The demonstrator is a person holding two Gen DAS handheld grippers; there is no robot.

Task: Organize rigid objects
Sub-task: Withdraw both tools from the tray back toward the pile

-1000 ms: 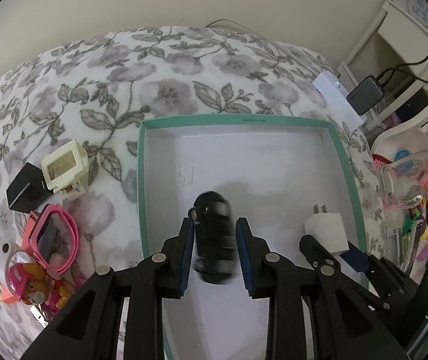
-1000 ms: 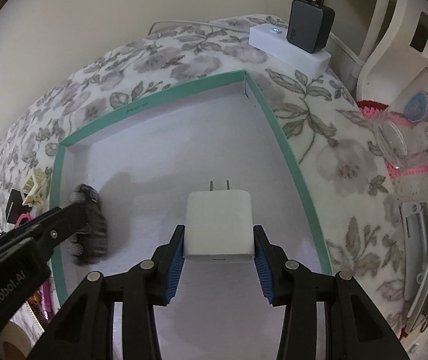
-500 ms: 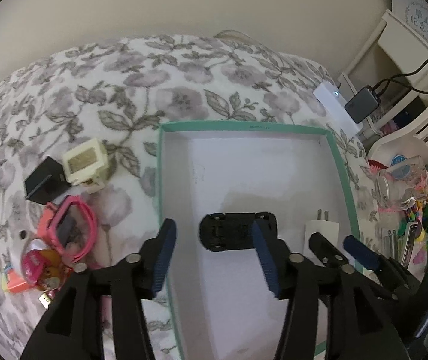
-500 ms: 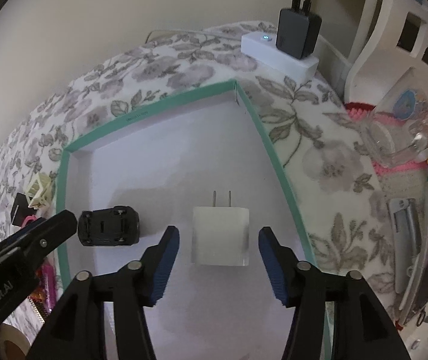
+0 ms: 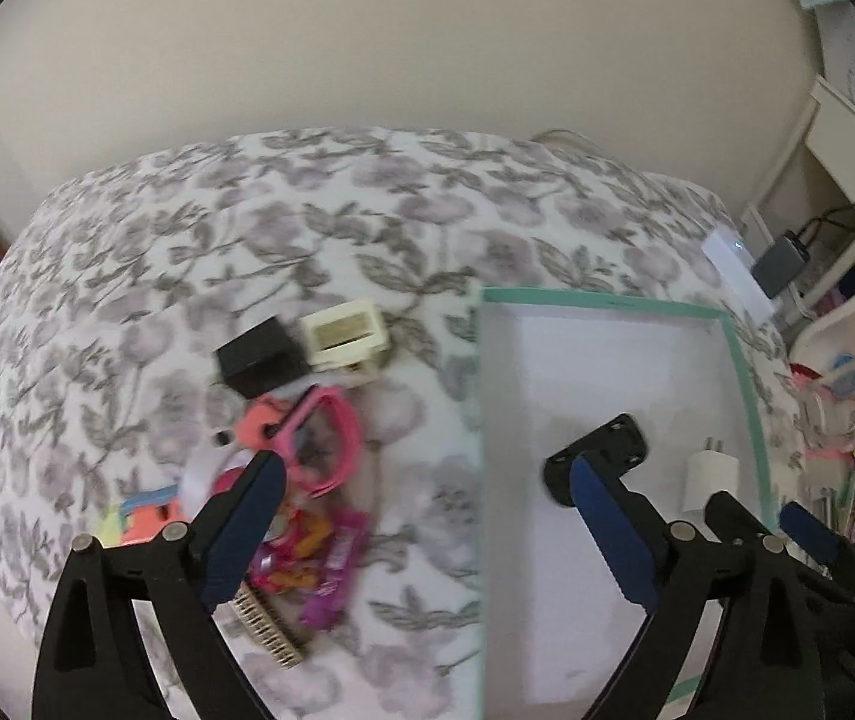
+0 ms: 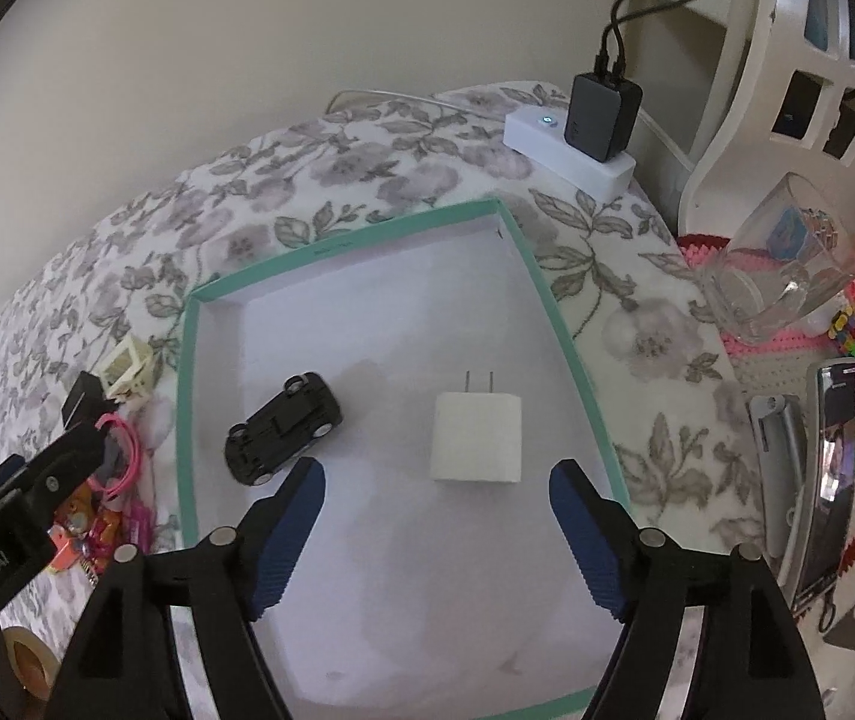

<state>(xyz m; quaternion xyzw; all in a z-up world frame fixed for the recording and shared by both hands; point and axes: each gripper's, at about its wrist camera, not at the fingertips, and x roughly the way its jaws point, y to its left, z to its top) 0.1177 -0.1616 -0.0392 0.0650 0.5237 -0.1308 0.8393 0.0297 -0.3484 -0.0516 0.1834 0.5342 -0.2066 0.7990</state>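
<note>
Both grippers hang spread and empty: the black toy car (image 6: 283, 435) and white charger plug (image 6: 476, 439) lie apart inside the teal-rimmed box (image 6: 571, 354), sorted. The left gripper (image 5: 427, 534) faces the pile with pink sunglasses (image 5: 325, 444), likely next; the right gripper (image 6: 436, 534) hovers over the box.

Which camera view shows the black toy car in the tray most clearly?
The right wrist view: the black toy car lies whole and sharp on the tray floor, left of the white charger. In the left wrist view the car is blurred and partly hidden behind a finger of the open left gripper.
</note>
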